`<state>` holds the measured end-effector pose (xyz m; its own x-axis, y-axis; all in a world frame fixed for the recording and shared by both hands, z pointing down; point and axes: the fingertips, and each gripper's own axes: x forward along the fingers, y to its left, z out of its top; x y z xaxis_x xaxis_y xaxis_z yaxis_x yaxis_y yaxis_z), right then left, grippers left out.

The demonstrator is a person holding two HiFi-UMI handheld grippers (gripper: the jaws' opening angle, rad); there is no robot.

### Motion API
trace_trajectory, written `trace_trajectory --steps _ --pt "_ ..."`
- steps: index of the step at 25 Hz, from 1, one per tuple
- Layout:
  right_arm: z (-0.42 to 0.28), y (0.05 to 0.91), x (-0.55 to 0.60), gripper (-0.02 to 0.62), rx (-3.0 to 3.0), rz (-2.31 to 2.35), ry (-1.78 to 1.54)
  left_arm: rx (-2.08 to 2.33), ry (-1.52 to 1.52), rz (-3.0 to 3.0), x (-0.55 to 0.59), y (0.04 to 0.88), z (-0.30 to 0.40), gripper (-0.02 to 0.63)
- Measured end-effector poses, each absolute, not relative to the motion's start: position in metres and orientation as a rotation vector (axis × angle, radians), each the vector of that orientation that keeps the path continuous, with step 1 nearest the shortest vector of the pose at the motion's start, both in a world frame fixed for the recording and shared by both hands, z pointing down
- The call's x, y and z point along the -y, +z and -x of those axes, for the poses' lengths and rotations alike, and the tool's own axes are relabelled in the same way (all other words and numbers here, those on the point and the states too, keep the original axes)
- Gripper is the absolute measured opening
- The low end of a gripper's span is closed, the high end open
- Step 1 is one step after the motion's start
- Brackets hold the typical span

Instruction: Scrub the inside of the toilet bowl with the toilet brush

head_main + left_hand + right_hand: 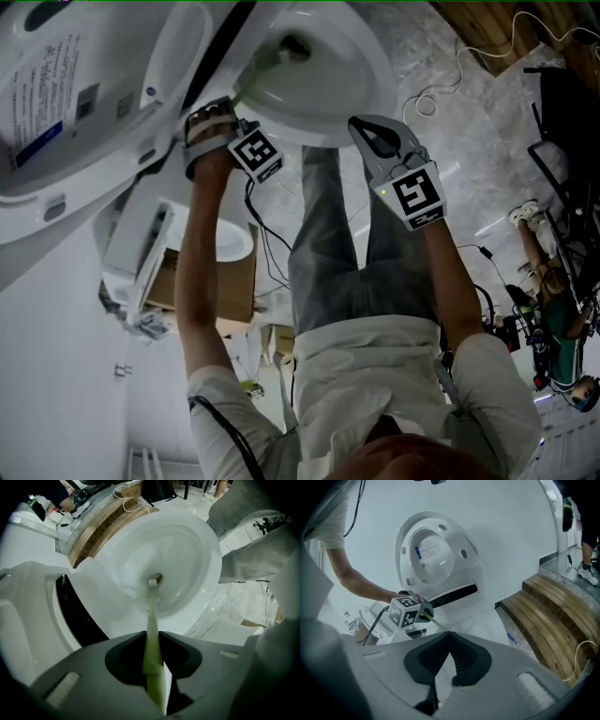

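Observation:
The white toilet bowl lies open below my left gripper, which is shut on the pale green handle of the toilet brush. The brush head rests low in the bowl, near the drain. In the head view the left gripper sits at the rim of the bowl. My right gripper hovers beside the rim, its jaws together on nothing. From the right gripper view I see the raised seat and lid and the left gripper's marker cube.
A wooden slatted step lies right of the toilet, with white cable on the marble floor. The person's grey-trousered legs stand in front of the bowl. A cardboard box and another person are nearby.

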<state>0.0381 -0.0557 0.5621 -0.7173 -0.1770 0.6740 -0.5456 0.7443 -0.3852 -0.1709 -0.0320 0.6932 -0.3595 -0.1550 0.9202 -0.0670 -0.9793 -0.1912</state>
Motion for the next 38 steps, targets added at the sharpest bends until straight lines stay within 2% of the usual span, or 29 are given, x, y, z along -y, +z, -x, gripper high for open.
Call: trace_trajectory --steps 10,16,24,38 --pt "-0.031 0.559 0.057 0.003 2.325 -0.524 0.772 -0.379 -2.500 1.780 0.063 0.688 0.161 0.100" --pt "-0.035 0.561 0.059 0.005 2.317 -0.531 0.776 -0.724 -2.622 2.044 0.068 0.687 0.155 0.100" --pt "-0.035 0.561 0.057 0.003 2.318 -0.506 0.771 -1.064 -2.636 2.173 0.086 0.686 0.126 0.101" --pt "-0.050 0.564 0.056 0.005 2.298 -0.525 0.777 -1.127 -2.613 2.223 0.081 0.685 0.072 0.101"
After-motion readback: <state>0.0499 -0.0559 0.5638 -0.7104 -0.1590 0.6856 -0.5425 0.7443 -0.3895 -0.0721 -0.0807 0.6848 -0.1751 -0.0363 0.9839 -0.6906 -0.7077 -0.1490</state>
